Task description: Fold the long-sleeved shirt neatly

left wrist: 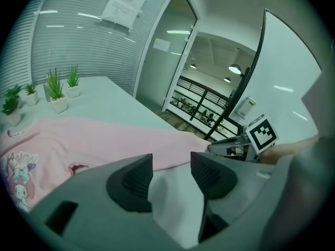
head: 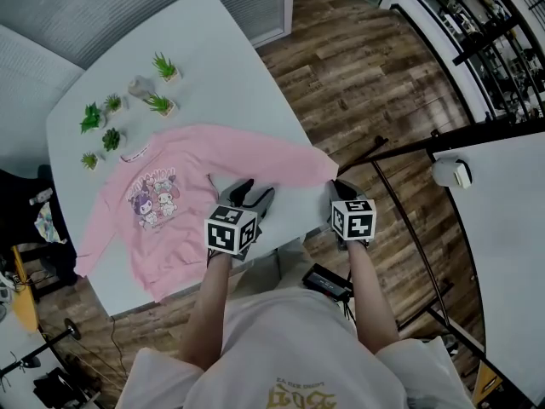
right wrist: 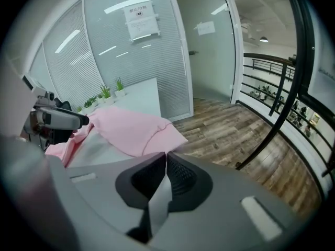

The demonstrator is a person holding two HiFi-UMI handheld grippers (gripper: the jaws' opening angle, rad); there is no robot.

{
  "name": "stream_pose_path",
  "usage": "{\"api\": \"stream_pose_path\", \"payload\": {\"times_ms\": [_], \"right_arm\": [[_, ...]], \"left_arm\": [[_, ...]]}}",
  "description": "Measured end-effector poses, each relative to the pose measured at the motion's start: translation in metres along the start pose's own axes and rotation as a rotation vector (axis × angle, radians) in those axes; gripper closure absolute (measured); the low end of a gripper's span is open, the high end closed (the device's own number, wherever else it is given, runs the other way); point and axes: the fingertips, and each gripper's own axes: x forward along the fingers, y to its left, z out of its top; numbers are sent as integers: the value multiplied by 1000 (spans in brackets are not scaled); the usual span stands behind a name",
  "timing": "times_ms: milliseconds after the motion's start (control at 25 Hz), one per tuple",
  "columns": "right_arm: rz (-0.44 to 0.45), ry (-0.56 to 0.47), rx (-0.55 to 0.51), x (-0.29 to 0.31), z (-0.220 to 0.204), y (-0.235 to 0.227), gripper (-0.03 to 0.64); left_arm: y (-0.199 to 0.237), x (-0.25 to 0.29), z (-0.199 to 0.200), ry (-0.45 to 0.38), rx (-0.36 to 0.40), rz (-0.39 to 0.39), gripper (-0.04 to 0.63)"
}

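A pink long-sleeved shirt [head: 196, 164] with a cartoon print lies flat on the white table [head: 221, 58], its right sleeve stretched toward the table's edge. My left gripper [head: 254, 196] is open just below that sleeve; in the left gripper view bare table shows between its jaws [left wrist: 172, 163] and the pink sleeve [left wrist: 104, 137] lies just beyond them. My right gripper [head: 339, 187] is at the sleeve's end. In the right gripper view its jaws [right wrist: 166, 155] are closed, their tips meeting at the cuff's edge [right wrist: 141, 132].
Several small potted plants [head: 162, 66] stand at the table's far side. The table's edge runs close to my right gripper, with wooden floor [head: 358, 66] and a black railing [head: 409, 220] beyond. A white board [head: 502, 228] stands at the right.
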Motion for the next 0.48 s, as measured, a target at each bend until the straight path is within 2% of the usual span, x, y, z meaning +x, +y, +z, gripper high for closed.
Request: {"api": "stream_pose_path", "payload": {"times_ms": [200,480], "right_arm": [[27,-37,4,-7,16,3,597],[112,-122,100,-22,46,14,597]], "left_arm": [[2,-7,6,-24,-13,16,365],[4,-26,17,-57,-28,39,360]]}}
